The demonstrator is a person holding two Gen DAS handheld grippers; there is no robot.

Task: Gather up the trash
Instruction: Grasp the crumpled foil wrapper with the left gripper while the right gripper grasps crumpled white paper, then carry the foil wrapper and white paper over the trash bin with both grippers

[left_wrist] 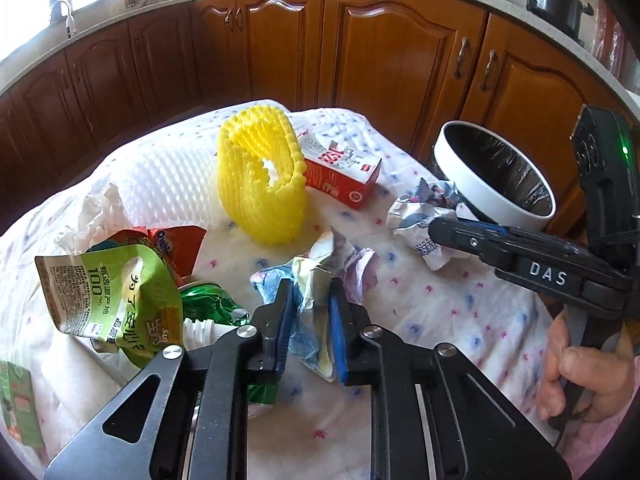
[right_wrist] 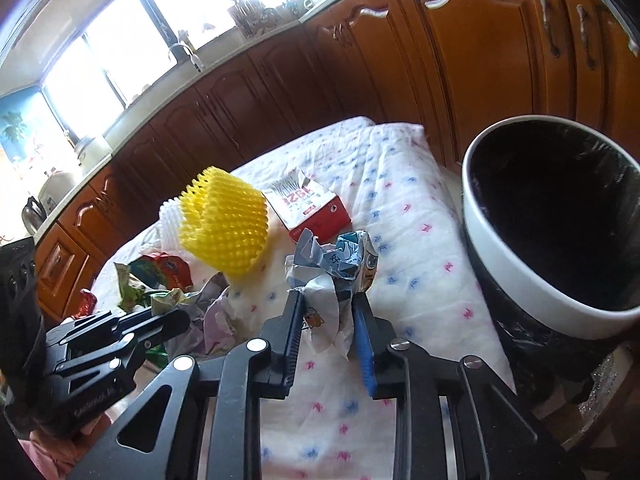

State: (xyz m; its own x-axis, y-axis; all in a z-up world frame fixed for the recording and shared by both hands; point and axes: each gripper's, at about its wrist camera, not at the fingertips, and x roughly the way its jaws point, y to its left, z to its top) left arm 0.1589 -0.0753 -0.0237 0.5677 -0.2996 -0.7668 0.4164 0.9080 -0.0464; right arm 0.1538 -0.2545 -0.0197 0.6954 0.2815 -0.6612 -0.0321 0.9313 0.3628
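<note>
On a flowered cloth [left_wrist: 440, 312] lie pieces of trash. In the left wrist view my left gripper [left_wrist: 310, 286] is shut on a crumpled pastel wrapper [left_wrist: 320, 260], its blue pads pressing both sides. My right gripper [right_wrist: 328, 300] is shut on a crumpled white and blue paper [right_wrist: 340, 264]. That same paper [left_wrist: 412, 212] shows in the left view at the right gripper's tip [left_wrist: 436, 228]. A white-rimmed bin with a black liner [right_wrist: 516, 280] stands just right of the cloth, also seen at the back right as the bin [left_wrist: 472, 176].
A yellow spiky foam net [left_wrist: 260, 176] stands mid-cloth, with a red and white carton [left_wrist: 340, 172] behind it. A green pouch [left_wrist: 108, 288], a red wrapper [left_wrist: 176, 240] and a crushed green wrapper [left_wrist: 208, 304] lie left. A hand [left_wrist: 580, 376] grips the right tool. Wooden cabinets run behind.
</note>
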